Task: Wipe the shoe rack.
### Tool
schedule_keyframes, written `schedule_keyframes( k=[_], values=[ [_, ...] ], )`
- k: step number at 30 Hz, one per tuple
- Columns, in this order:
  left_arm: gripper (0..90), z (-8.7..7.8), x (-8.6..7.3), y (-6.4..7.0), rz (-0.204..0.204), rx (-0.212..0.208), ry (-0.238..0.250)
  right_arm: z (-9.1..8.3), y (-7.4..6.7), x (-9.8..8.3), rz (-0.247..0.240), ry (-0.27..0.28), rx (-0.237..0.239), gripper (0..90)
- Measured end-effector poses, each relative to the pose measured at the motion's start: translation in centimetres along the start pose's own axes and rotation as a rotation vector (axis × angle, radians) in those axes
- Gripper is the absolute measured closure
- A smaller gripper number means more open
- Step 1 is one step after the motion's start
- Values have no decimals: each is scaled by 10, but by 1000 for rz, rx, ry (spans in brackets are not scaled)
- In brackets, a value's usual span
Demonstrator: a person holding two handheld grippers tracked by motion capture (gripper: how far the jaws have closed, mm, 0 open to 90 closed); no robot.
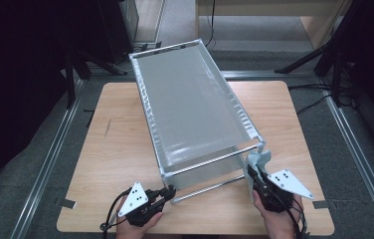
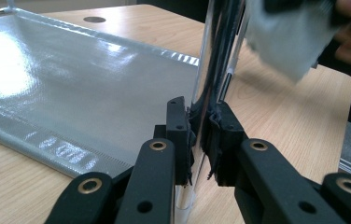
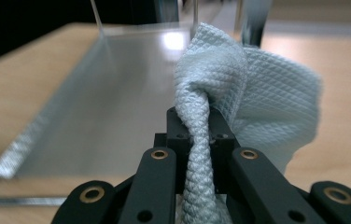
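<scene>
left tongs: left gripper (image 2: 200, 140) sits nearest, at 6 o'clock, clamped on the shiny metal corner post (image 2: 209, 70) of the silver two-shelf rack with grey liner (image 1: 195, 107).
right tongs: right gripper (image 3: 197, 126) pinches a white waffle-textured cloth (image 3: 248, 93), bunched.
rack place: middle of the light wooden table (image 1: 115, 149), running toward 11 o'clock.
doing it well: likely wiping; keep the post steadied and press the cloth flat along the rail.
hard to see: lower shelf mostly hidden; dirt not discernible.

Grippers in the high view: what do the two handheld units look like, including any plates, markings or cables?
Both the left gripper and the right gripper are black, each topped by a grey three-cornered plate with small dark dots. Black cables trail back from both. The jaw arms carry brass-coloured rivets. No sleeves show.
</scene>
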State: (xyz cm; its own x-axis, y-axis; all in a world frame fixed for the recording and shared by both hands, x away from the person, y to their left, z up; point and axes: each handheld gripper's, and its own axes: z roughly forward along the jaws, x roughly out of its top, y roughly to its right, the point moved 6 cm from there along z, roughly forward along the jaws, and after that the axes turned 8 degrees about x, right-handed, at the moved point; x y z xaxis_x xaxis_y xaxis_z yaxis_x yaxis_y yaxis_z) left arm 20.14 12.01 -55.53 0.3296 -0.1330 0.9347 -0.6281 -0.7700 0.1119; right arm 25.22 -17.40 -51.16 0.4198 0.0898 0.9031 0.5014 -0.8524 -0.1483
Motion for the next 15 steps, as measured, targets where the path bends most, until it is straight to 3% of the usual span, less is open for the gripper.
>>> schedule_keyframes(
  k=[3,6,9,13,15],
  values=[
    [806,0,0,0,0,-1,0,15,4,-19,-5,-77,-14,833],
    [806,0,0,0,0,0,1,22,3,-21,-1,-90,-18,834],
    [806,0,0,0,-2,1,1,21,-2,-6,-24,-60,-17,834],
    [806,0,0,0,0,1,1,7,-5,28,-39,49,-25,834],
    [806,0,0,0,0,0,0,6,-8,35,-58,64,-32,833]
  ],
)
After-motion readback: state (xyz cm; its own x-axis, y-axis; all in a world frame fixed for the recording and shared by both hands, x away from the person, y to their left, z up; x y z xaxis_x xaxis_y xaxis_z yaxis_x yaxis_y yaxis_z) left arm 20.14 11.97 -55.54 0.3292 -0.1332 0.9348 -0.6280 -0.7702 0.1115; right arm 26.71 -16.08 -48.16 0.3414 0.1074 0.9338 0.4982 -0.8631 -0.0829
